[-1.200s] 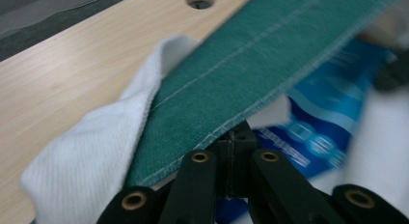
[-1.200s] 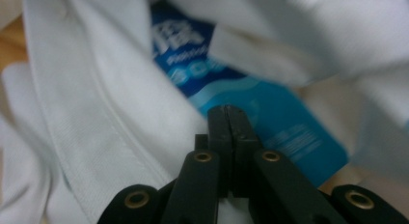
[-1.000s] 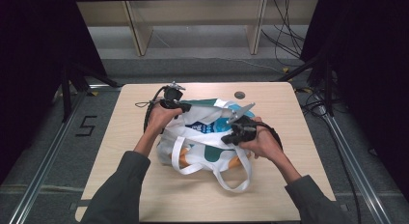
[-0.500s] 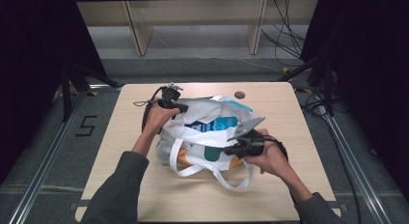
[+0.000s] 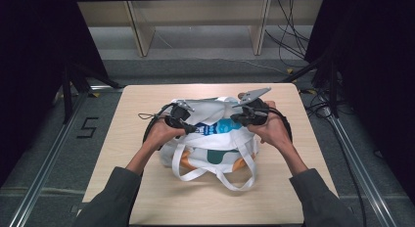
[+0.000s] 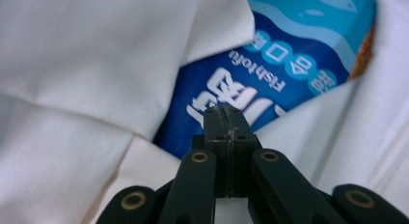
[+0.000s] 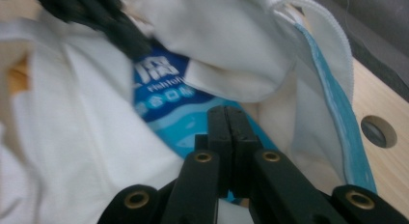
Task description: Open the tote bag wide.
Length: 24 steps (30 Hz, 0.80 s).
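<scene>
Pale wooden worktop (image 5: 147,188) under dark surrounds, with grey floor and shelving legs off at twelve o'clock. Dead centre lies a white cloth bag (image 5: 210,139), its mouth facing twelve, its two handle loops (image 5: 220,173) trailing toward six. Inside shows a blue packet (image 6: 270,60), printed "fish tofu". Left tongs (image 6: 224,125) sit at the bag's nine o'clock edge, jaws clenched flat together right at the rim where cloth meets packet; whether any fabric is pinched there I cannot tell. Right tongs (image 7: 226,132) are over at two o'clock, jaws likewise pressed together inside the mouth above the packet, and again no trapped cloth is clear to see. My read: one hand on each side holds the mouth apart, keeping the packet reachable. Round hole (image 7: 378,131) in the worktop sits just beyond the bag's blue-trimmed rim.
</scene>
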Each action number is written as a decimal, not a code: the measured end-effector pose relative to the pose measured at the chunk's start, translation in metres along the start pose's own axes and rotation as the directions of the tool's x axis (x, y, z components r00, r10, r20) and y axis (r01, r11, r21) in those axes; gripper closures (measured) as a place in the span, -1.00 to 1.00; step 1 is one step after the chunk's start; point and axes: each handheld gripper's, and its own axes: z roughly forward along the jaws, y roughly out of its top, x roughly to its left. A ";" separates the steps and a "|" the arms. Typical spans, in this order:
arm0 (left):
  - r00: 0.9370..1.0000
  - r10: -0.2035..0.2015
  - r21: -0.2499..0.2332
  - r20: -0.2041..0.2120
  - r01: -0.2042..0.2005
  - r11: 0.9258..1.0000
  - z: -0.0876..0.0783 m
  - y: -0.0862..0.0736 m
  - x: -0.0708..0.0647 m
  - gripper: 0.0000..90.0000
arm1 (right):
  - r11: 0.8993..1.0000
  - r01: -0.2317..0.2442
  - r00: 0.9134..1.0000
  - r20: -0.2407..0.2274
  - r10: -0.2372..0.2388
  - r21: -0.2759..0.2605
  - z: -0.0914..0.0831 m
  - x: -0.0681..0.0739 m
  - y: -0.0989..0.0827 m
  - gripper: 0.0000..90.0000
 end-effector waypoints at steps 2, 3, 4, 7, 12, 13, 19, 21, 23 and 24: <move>1.000 0.018 0.012 0.011 -0.018 1.000 -0.001 -0.004 -0.003 0.99 | 0.999 -0.013 0.999 0.034 0.012 0.035 0.012 -0.007 0.002 1.00; 1.000 0.020 0.013 0.011 -0.020 1.000 -0.002 -0.006 -0.006 0.99 | 0.999 -0.028 0.999 0.041 0.026 0.041 0.017 -0.014 0.002 1.00; 0.999 0.035 0.020 0.017 -0.035 0.999 -0.003 -0.009 -0.008 0.99 | 0.997 -0.051 0.997 0.061 0.047 0.063 0.020 -0.020 0.003 1.00; 0.997 0.066 0.025 0.033 -0.067 0.997 -0.009 -0.018 -0.016 0.99 | 0.992 -0.098 0.984 0.155 0.084 0.084 0.030 -0.044 -0.001 1.00; 0.991 0.110 0.048 0.080 -0.114 0.992 -0.012 -0.032 -0.031 0.99 | 0.972 -0.185 0.966 0.209 0.153 0.143 0.043 -0.076 -0.016 1.00; 0.991 0.106 0.049 0.080 -0.110 0.993 -0.011 -0.034 -0.033 0.99 | 0.969 -0.203 0.960 0.223 0.169 0.143 0.046 -0.078 -0.019 1.00; 0.992 0.104 0.015 0.075 -0.106 0.994 -0.020 -0.030 -0.030 0.98 | 0.963 -0.210 0.960 0.223 0.170 0.168 0.053 -0.077 -0.026 1.00; 0.993 0.102 -0.027 0.065 -0.101 0.995 -0.029 -0.023 -0.024 0.94 | 0.969 -0.218 0.965 0.178 0.195 0.117 0.040 -0.074 -0.021 1.00; 0.995 0.083 -0.083 0.049 -0.079 0.993 -0.039 -0.013 -0.018 0.94 | 0.976 -0.213 0.968 0.140 0.207 0.036 0.027 -0.067 -0.015 1.00; 0.998 0.048 -0.127 0.040 -0.043 0.991 -0.042 -0.008 -0.016 0.94 | 0.979 -0.199 0.975 0.105 0.194 0.037 0.019 -0.062 -0.011 1.00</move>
